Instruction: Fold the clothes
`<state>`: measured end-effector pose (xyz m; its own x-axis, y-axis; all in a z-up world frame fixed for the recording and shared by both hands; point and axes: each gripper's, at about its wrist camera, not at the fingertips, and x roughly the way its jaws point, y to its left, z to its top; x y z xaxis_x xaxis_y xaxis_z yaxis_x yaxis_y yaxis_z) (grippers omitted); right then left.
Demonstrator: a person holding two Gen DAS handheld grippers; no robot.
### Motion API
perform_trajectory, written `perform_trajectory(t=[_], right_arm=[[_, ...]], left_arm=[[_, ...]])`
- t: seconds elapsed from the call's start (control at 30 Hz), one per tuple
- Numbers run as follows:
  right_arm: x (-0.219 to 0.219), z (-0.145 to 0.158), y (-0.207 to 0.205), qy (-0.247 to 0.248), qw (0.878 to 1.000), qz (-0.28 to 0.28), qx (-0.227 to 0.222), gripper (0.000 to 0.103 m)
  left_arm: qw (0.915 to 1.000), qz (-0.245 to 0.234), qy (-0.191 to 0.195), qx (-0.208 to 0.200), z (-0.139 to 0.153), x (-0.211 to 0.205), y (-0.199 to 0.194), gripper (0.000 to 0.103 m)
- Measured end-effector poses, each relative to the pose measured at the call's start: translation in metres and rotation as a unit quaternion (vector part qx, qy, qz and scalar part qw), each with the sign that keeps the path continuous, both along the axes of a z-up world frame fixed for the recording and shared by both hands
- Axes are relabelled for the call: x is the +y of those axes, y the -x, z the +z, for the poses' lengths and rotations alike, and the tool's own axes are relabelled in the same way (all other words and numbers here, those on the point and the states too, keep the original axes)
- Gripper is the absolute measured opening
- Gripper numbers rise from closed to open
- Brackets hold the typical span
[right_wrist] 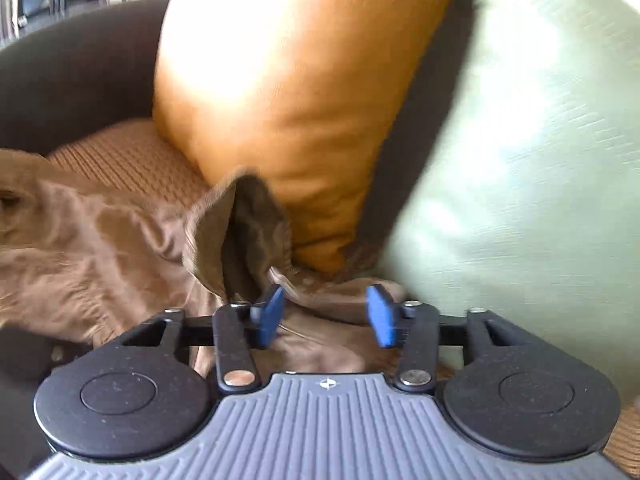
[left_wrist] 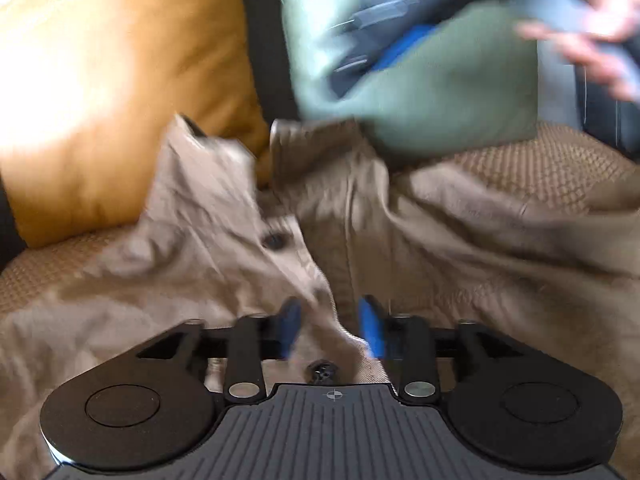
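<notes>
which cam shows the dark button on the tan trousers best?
Left wrist view: the dark round button sits in plain sight on the crumpled tan trousers, ahead of the open left tongs. Right wrist view shows only trouser fabric and a waistband fold, no button visible.

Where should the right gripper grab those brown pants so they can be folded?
Probably the thick waistband edge of the brown pants, coming straight forward, low over the sofa seat. That hem lies crosswise between the open right gripper, and the orange cushion blocks it from behind.
</notes>
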<state>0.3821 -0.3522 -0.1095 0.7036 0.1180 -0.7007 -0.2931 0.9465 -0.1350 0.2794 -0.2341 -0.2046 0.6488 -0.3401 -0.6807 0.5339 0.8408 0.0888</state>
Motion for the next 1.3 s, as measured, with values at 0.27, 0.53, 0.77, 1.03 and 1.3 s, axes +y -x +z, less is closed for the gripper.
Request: perform_trajectory(t=[0.27,0.53,0.77,1.03,1.3], right_arm=[[-0.116,0.067,0.133,0.012,0.997,-0.078,-0.025,0.065],[-0.226,0.033,0.24,0.058,0.978,-0.192,0.058,0.077],[-0.28,-0.028,0.286,0.043,0.959,-0.26,0.106,0.079],[-0.323,-0.056,0.298,-0.109,0.939,-0.318,0.077,0.061],[-0.339,0.014,0.338,-0.091,0.935,-0.344,-0.001,0.019]], left_arm=[[0.9998,-0.012,-0.014,-0.009,0.05,-0.023,0.031,0.061],[0.9974,-0.038,0.007,0.061,0.062,-0.084,0.05,0.073],[0.995,-0.085,-0.054,-0.003,0.062,-0.136,0.078,0.073],[0.9898,-0.111,-0.089,-0.011,0.064,-0.152,0.079,0.071],[0.9971,-0.014,-0.068,-0.031,0.08,-0.178,0.043,0.0]])
